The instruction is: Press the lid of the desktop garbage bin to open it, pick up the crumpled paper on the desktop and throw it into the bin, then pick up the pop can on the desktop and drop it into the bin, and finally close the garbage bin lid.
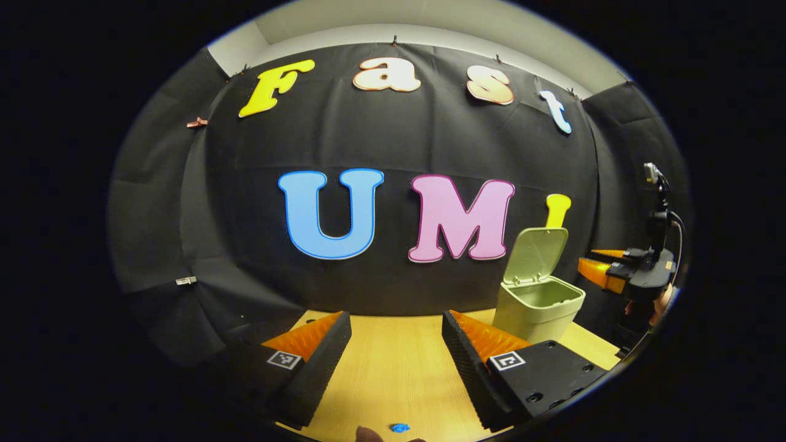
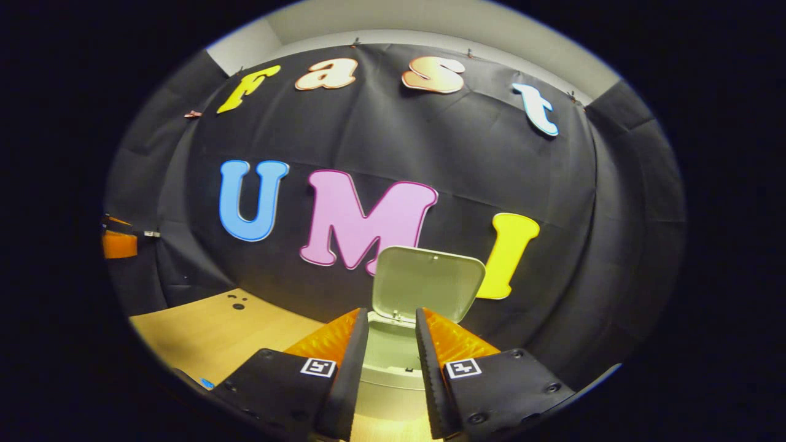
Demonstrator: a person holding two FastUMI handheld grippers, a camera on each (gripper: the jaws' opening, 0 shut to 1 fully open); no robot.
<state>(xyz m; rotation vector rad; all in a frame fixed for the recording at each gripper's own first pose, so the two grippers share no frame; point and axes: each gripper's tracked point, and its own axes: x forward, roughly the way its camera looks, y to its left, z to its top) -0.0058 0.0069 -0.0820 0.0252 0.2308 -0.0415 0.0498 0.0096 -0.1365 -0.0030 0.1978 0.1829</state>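
The pale green plastic desktop bin [image 1: 540, 304] stands on the light wooden table [image 1: 399, 362] with its hinged lid [image 2: 427, 283] raised upright. The left gripper [image 1: 396, 344] hangs spread and empty over bare table left of the bin. The right gripper [image 2: 392, 350] faces the bin's open mouth, its 2 fingers parted with nothing between them.

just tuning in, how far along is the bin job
The bin lid stands open. No paper or can lies on the visible part of the table; the bin's contents can't be seen. Both sets of tongs, left and right, are open and empty, the right facing the bin. Closing the lid remains.
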